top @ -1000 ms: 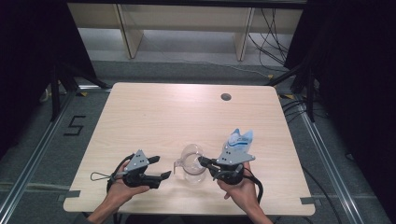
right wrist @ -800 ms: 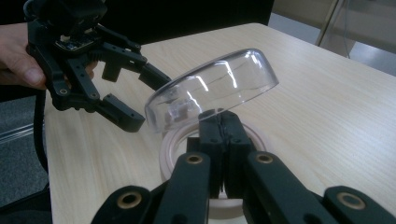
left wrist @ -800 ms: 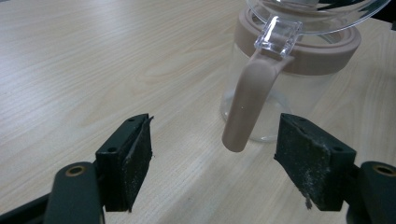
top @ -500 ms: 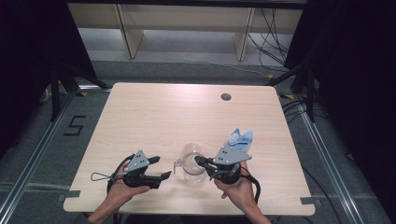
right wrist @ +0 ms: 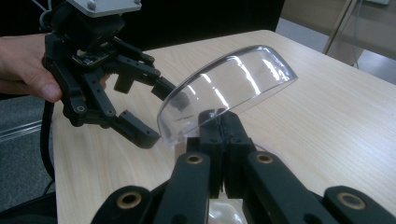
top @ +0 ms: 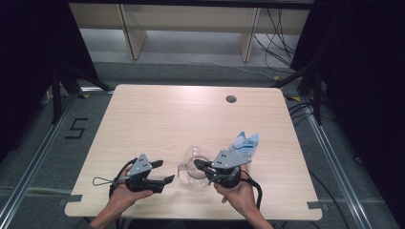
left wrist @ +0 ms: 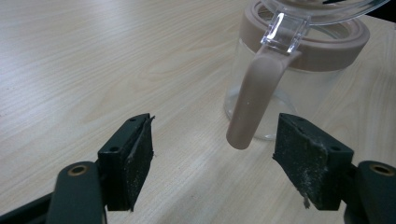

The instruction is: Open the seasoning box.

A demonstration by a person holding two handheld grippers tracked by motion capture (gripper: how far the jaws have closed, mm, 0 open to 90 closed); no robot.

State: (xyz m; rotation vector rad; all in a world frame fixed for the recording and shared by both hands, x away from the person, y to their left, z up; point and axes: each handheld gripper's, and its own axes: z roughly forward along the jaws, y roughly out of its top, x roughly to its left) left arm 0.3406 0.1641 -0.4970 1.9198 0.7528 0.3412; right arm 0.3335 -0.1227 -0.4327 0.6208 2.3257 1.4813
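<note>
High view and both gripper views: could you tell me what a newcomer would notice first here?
The clear jug near the table's front edge, its clear lid pinched up by the right gripper. The left gripper waits open around the jug's handle, and a blue-white packet lies behind.

Far and left parts of counter (top: 157,119) bare wood; free passage offered there. Near middle crowded: glass jar (top: 197,168) stood between left tongs (top: 162,172) and right tongs (top: 197,163). Clear lid (right wrist: 224,91) raised and tilted over jar mouth, pinched at edge by right tongs; approach from above blocked. Jar handle (left wrist: 254,95) seen just ahead of wide gap of left tongs, untouched. Blue-white pouch (top: 246,144) lying just beyond right tongs, obstructing right side. Small round hole (top: 231,99) near far edge.
</note>
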